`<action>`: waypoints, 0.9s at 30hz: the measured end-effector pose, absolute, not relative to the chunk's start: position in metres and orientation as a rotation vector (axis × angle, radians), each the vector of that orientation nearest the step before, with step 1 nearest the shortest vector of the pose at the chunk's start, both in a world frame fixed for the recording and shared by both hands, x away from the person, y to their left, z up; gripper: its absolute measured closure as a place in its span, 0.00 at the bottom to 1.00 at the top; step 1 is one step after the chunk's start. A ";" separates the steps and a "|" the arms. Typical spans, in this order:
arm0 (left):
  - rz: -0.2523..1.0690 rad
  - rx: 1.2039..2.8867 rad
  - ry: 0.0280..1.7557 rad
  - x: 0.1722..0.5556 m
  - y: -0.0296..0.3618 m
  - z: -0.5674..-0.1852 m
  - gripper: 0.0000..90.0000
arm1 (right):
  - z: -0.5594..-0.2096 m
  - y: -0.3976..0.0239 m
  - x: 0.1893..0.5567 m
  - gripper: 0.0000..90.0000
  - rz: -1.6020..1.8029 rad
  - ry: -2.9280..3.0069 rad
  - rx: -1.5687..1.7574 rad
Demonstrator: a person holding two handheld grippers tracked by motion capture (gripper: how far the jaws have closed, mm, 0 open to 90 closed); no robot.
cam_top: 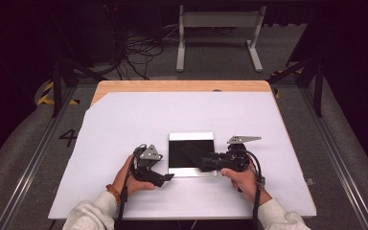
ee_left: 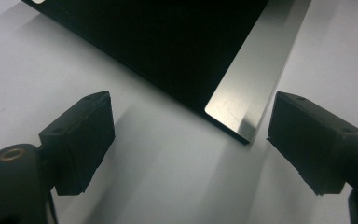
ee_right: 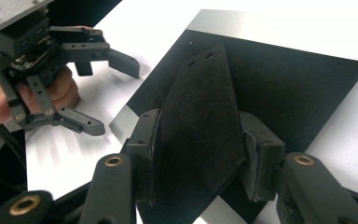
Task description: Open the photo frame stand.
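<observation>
Gripping a black wedge (ee_right: 200,135) between its jaws, the right gripper (cam_top: 210,161) holds it over the black-and-silver slab (cam_top: 191,154) mid-table, while the left gripper (cam_top: 165,177), wide and empty, sits beside the slab's corner.

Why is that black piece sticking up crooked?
The right gripper pinches a dark pad, holding it slanted over the black-and-silver plate, which lies flat and square. Nothing looks spilled or broken.

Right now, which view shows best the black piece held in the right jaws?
The right gripper view: the black piece stands close up, clamped between both jaws. The high view shows it small over the black panel. The left gripper view shows that panel's corner.
</observation>
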State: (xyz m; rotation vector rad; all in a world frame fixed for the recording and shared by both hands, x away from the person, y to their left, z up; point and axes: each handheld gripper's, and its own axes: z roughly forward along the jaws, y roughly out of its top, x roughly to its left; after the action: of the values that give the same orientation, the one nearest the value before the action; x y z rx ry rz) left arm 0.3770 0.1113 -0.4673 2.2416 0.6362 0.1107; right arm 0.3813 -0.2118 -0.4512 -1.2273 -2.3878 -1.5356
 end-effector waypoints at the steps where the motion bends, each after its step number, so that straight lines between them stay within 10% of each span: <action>1: 0.107 2.241 0.635 0.378 0.110 -0.467 0.17 | -0.451 -0.212 0.381 0.62 -1.537 -2.393 -1.222; 27: 0.062 2.224 0.587 0.397 0.090 -0.466 0.20 | -0.444 -0.212 0.368 0.64 -1.595 -2.530 -1.100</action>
State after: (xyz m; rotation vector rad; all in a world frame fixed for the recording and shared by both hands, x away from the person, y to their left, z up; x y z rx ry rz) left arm 0.3972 0.0901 -0.4660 2.2235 0.5865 0.0622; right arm 0.3681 -0.2118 -0.4444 -1.1001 -2.5299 -1.5955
